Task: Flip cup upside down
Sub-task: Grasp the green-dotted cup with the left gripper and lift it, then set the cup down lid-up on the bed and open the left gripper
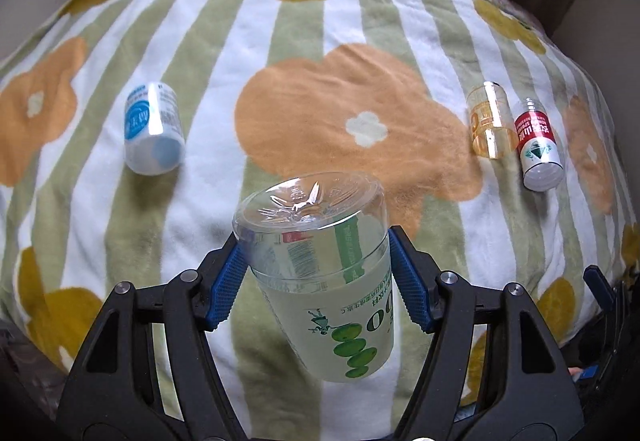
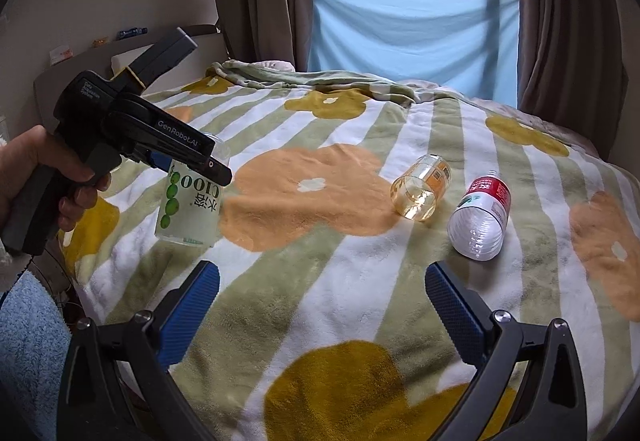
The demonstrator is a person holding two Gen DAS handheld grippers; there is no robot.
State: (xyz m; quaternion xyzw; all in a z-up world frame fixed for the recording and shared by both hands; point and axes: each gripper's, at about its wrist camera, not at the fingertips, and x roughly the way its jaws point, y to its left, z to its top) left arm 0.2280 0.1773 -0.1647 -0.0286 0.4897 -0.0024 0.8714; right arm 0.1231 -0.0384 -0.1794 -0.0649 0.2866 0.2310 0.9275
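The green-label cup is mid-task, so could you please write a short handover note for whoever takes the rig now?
Left gripper: shut on the green-label cup, held above the blanket, closed base up, open end down.
Right gripper: open, holds nothing.
Lying on their sides: blue-label cup, orange cup, red-label cup.
Done: cup inverted.
Left: probably set it down on its open end and release.

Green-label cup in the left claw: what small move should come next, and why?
Probably lower it straight down onto the blanket, then open. The left claw grips the green-label cup with its closed base up and its mouth down, just above the bedding, so the flip looks essentially done.
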